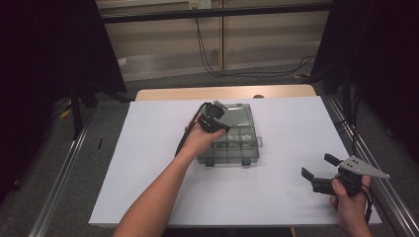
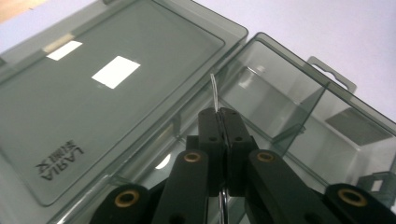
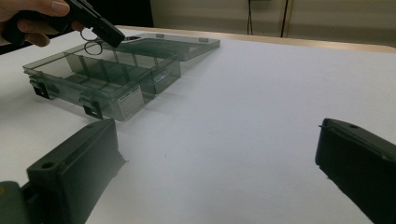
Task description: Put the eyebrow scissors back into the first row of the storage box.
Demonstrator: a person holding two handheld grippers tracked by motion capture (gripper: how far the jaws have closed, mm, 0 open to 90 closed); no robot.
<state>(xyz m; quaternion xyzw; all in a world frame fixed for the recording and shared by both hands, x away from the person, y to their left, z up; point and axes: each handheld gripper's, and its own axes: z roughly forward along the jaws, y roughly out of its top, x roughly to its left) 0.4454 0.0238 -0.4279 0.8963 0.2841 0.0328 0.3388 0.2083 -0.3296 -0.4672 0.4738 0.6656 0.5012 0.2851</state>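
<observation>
One thin wire ring [image 3: 88,41] sits pinched in my left gripper [image 2: 218,112], its jaws closed on it, and it hangs just over the open box [image 1: 232,143] at the middle of the white table [image 1: 148,187]. The ring stands on edge, loops dangling toward the compartments straight below the tips. The lid [image 2: 93,102] lies flat beyond the hinge. My right gripper [image 1: 322,168] waits well apart near the table's right edge, jaws wide open and empty. I judge a short drop would place it; dividers are close.
</observation>
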